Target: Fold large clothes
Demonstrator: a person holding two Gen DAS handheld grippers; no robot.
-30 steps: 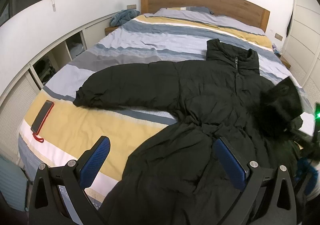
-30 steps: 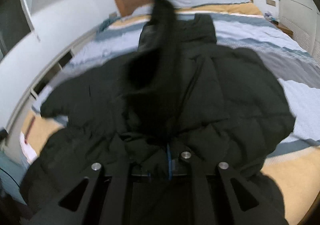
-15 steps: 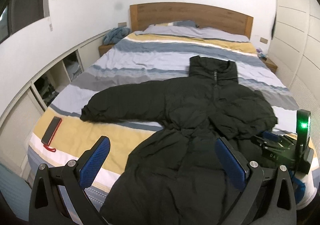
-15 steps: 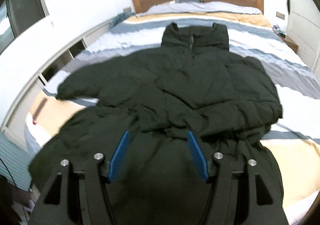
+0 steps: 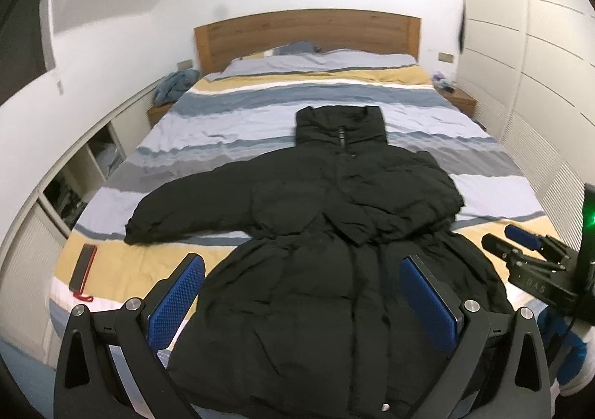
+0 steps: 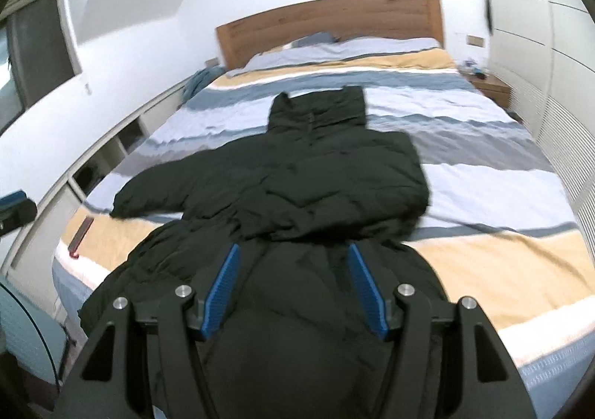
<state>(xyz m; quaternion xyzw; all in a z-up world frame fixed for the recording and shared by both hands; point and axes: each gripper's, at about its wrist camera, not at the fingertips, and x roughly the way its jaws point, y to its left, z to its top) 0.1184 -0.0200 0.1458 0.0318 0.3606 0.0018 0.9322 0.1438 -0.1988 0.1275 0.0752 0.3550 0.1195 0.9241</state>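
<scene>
Left gripper (image 5: pixel 301 292): jaws spread wide, nothing between the blue pads (image 5: pixel 174 301); it hangs above the lower part of the coat at the foot of the bed.
Right gripper (image 6: pixel 293 288): jaws parted, holding nothing; its blue pads frame the coat's skirt just under the waist. In the left view its black body sits at 3 o'clock, off the coat's right edge, with a green light glowing on it.
Coat (image 5: pixel 334 233): black, padded, lying front up on the bed, zipped, collar toward the headboard at 12 o'clock and hem toward the camera at 6 o'clock. One sleeve stretches flat toward 9 o'clock. The other sleeve is folded in across the chest, its cuff near the waist.
Bed (image 5: pixel 372 91): striped cover in blue, grey, yellow and white; the coat takes up its near half.
Phone (image 5: pixel 82 268): dark with a red edge, flat on a yellow stripe at 8 o'clock, apart from the outstretched sleeve's cuff.
Headboard (image 5: pixel 308 34): wood, at 12 o'clock behind the pillows.
Blue cloth (image 5: pixel 174 84): bunched on the bedside stand at 10 o'clock.
</scene>
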